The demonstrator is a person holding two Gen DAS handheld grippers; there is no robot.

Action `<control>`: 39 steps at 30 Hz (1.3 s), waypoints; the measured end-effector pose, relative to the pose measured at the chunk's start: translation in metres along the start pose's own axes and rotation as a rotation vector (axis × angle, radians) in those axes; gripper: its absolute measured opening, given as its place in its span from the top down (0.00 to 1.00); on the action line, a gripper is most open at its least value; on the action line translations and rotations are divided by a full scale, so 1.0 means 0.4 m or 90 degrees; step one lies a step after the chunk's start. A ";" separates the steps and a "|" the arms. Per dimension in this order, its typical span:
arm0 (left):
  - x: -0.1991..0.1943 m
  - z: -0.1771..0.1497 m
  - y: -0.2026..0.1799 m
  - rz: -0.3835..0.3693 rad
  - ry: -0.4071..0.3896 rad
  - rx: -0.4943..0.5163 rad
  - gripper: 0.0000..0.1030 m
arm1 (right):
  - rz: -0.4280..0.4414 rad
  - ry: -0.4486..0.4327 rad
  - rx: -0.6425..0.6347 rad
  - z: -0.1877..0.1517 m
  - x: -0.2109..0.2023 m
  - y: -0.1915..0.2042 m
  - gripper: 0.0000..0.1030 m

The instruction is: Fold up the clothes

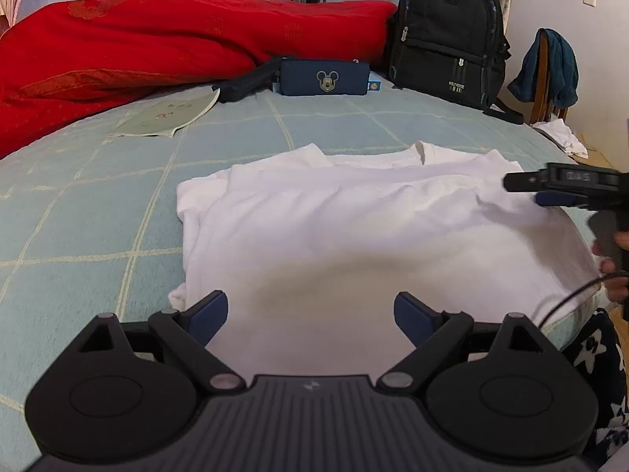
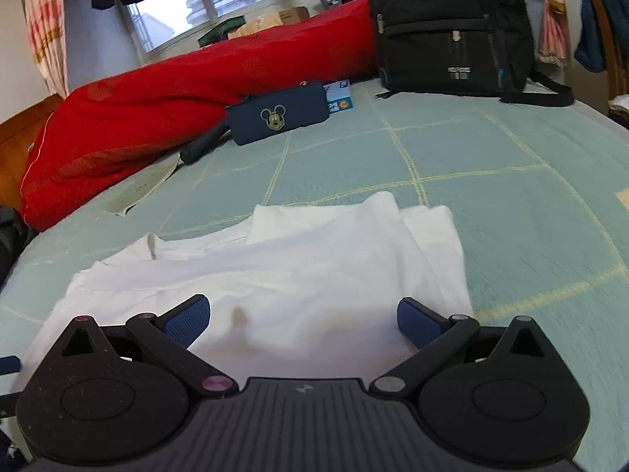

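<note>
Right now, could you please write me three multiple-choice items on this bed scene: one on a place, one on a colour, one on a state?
1. Where does the Mickey Mouse pouch lie?
A. on the white T-shirt
B. between the red quilt and the black backpack
C. on the chair

2. What colour is the bed sheet?
A. pale blue-green
B. red
C. black

3. How does the left gripper stand?
A. shut on the T-shirt
B. shut, empty
C. open

Answers:
1 B, red quilt left, black backpack right.
2 A, with pale check lines.
3 C, fingers apart over the white T-shirt.
</note>
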State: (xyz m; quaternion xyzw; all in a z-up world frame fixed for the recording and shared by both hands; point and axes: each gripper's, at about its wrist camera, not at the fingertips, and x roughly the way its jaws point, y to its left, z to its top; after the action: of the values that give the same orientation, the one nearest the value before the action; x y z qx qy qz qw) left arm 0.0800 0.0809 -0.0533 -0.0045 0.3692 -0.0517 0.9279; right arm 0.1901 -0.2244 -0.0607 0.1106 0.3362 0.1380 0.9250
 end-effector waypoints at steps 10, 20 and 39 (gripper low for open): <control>0.011 -0.028 -0.030 -0.030 0.025 0.000 0.11 | -0.018 0.032 -0.093 -0.075 -0.082 0.091 0.00; 0.093 0.055 -0.057 -0.040 -0.038 0.030 0.11 | -0.025 0.039 -0.127 -0.105 -0.118 0.120 0.00; 0.142 0.059 -0.108 -0.150 0.009 -0.009 0.08 | -0.036 0.050 -0.108 -0.114 -0.116 0.092 0.00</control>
State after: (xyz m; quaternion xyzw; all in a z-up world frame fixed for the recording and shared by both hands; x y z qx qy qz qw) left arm 0.1330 0.0317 -0.0730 -0.0546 0.3728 -0.1580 0.9127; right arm 0.1196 -0.2000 -0.0567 0.0172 0.3622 0.1440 0.9207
